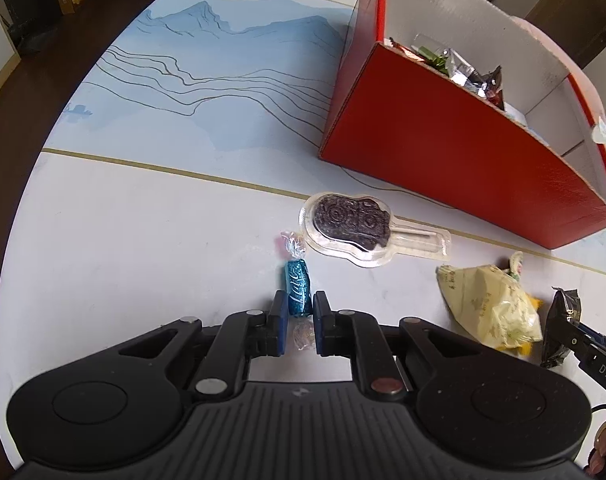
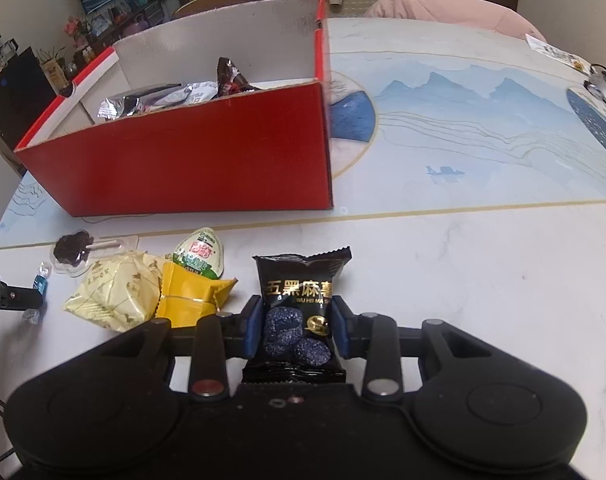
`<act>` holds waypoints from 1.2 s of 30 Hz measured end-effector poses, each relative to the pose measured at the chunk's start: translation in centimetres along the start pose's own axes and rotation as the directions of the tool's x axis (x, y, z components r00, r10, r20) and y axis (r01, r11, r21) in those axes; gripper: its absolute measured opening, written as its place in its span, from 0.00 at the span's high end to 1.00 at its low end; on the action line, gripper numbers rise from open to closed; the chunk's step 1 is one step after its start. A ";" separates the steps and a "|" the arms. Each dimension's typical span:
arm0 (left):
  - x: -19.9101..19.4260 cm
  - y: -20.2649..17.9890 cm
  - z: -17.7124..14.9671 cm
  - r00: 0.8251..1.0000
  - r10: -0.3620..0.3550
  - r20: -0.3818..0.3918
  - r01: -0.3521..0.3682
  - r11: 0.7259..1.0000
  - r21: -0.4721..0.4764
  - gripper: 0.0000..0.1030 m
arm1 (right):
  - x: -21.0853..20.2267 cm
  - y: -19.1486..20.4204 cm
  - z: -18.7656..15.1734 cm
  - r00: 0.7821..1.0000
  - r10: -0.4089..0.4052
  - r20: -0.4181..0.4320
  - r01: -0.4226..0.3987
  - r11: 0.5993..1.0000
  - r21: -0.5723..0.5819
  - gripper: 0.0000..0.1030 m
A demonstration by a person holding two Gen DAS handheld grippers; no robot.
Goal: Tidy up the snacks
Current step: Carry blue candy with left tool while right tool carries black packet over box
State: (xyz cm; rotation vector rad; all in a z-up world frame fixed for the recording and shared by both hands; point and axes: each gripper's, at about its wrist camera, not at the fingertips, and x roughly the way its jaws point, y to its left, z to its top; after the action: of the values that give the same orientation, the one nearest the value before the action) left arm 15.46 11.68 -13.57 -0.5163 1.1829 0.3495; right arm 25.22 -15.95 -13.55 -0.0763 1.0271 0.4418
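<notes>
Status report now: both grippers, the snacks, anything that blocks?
Left gripper astride blue candy, jaws not yet shut. Right gripper shut on black sesame packet. Red box ahead, path open.

Between the left claw's (image 1: 299, 320) blue pads sits a glittery blue candy (image 1: 298, 293) with white script. Beyond it stands a red box (image 1: 443, 140), white inside. The right claw (image 2: 297, 326) flanks a black packet (image 2: 299, 312) with gold lettering. The worktop (image 2: 483, 280) is white marble with blue mountains.
</notes>
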 end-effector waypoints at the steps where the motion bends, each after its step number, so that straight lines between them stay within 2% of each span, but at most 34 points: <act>1: -0.2 -0.1 -0.1 1.000 -0.004 -0.004 0.004 1.000 0.005 0.88 | -0.4 -0.1 -0.1 1.000 0.000 0.006 0.000 1.000 0.004 0.67; 10: -2.9 -0.8 -1.3 0.999 -0.033 0.012 0.032 0.998 0.054 0.88 | -4.0 0.1 -0.8 0.998 0.023 0.061 -0.025 0.999 0.041 0.67; 22: -8.5 -2.8 -1.8 0.986 -0.136 0.096 0.120 0.980 0.158 0.88 | -9.3 3.1 -0.3 0.987 0.069 0.143 -0.069 0.998 -0.003 0.68; 28: -11.0 -4.3 -1.0 0.974 -0.183 0.131 0.154 0.966 0.206 0.88 | -11.3 4.2 1.5 0.978 0.083 0.191 -0.078 0.996 -0.034 0.68; 36: -13.0 -6.4 1.8 0.958 -0.197 0.208 0.141 0.956 0.257 0.88 | -12.0 5.1 5.6 0.965 0.084 0.249 -0.069 0.995 -0.069 0.68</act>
State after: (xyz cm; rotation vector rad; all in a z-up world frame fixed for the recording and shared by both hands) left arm 15.71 7.47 0.41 -0.3517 0.9306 0.1112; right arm 22.49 -13.63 0.15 -0.0328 0.7688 0.5382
